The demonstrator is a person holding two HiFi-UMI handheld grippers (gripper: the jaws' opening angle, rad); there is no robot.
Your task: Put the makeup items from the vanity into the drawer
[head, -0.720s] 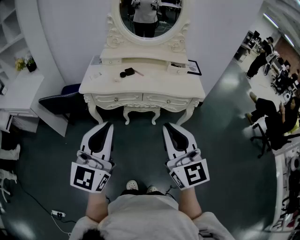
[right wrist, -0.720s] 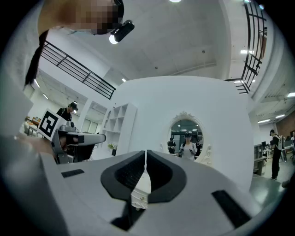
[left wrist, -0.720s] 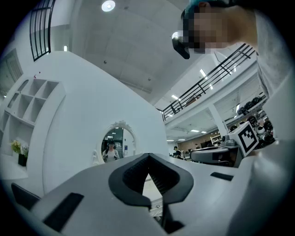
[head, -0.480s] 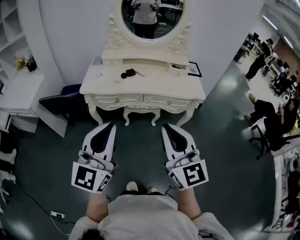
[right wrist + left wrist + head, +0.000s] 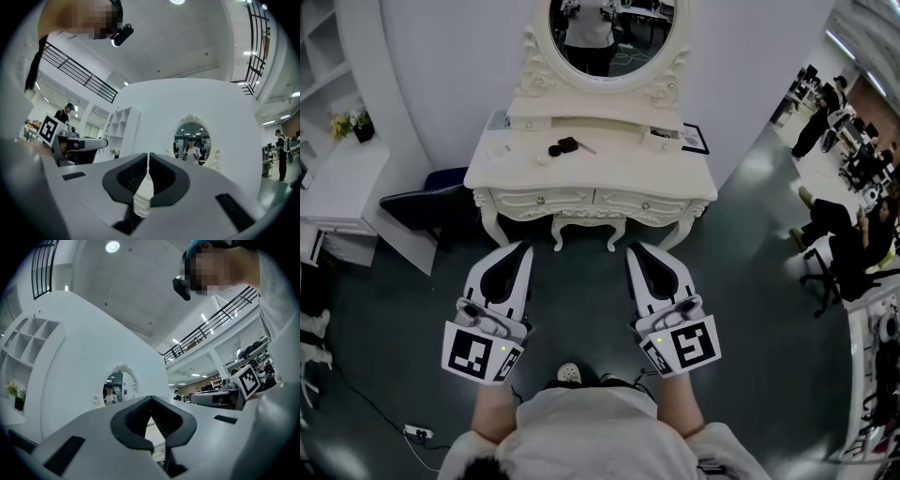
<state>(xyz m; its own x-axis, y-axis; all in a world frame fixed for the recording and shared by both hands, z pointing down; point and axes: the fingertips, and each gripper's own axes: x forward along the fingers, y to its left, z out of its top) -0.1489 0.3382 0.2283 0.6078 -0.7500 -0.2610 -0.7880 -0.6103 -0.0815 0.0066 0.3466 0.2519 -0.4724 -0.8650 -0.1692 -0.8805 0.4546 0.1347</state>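
Distance decides the coming move: the desk [image 5: 591, 173] stands well ahead of both grippers, across a stretch of bare dark floor [image 5: 581, 300], and nothing on it is within reach from here. The person holds the left gripper [image 5: 517, 251] and the right gripper [image 5: 636, 253] low and side by side, noses pointing toward the desk front.

On the desktop, a dark makeup item [image 5: 562, 146] lies a little left of centre below the oval mirror [image 5: 609, 37], with a thin pink stick [image 5: 585, 148] just beside it, its long axis running roughly left to right along the desk. Smaller pale pieces [image 5: 499, 149] sit near the left end; I cannot tell what they are. By my reckoning the left gripper is slightly the nearer to the dark item.

Both front drawers, the left drawer [image 5: 542, 199] and the right drawer [image 5: 643, 204], look closed, so one needs pulling out first.

Each gripper is clenched with its tips together on nothing; through either one only the desk beyond shows.
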